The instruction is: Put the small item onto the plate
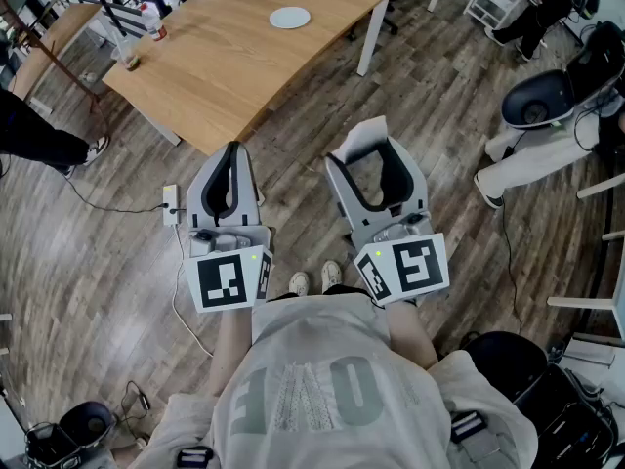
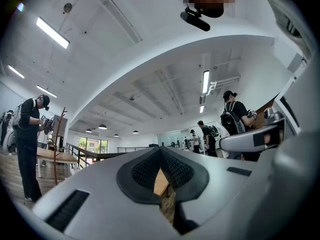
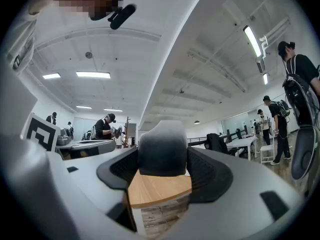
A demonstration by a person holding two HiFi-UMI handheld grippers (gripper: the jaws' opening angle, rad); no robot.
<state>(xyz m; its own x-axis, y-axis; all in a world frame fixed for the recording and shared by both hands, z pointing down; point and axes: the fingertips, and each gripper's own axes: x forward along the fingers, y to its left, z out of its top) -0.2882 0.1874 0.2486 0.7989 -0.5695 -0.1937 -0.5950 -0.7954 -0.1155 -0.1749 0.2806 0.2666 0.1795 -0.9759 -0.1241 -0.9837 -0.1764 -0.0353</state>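
Gripping the small item (image 1: 363, 131) in the right claw (image 1: 368, 159), both pads pressed on its sides and spread wide to take its width. Seen in the right gripper view as a pale, soft-edged block standing out past the pad tips. Carried above the floor, just ahead of the shoes (image 1: 314, 279) and short of the table (image 1: 225, 76). Judged a carrying hold, kept high enough to pass over the table's near edge. Gripped by the sides only, leaving the outer end free for setting down without the pads meeting the plate.

Keeping the left claw (image 1: 231, 156) closed on nothing, pads together at the tips. Held beside the right claw and apart from it. Judged parked, out of the working side's way.

Beyond the claws:
- Power strip (image 1: 170, 204) on the floor to the left, near the table's corner; worth stepping round.
- Wooden table next, with the white plate (image 1: 290, 17) lying toward its far edge, well apart from the small item. Likely calls for a step forward and a long reach.
- Bottle (image 1: 153, 22) and small container (image 1: 131, 63) at the table's left end, well apart from the plate and off a straight line to it.
- White table leg (image 1: 368, 42) at the right side.
- Seated person (image 1: 532, 154) and dark chair (image 1: 535, 101) farther right, away from the route.
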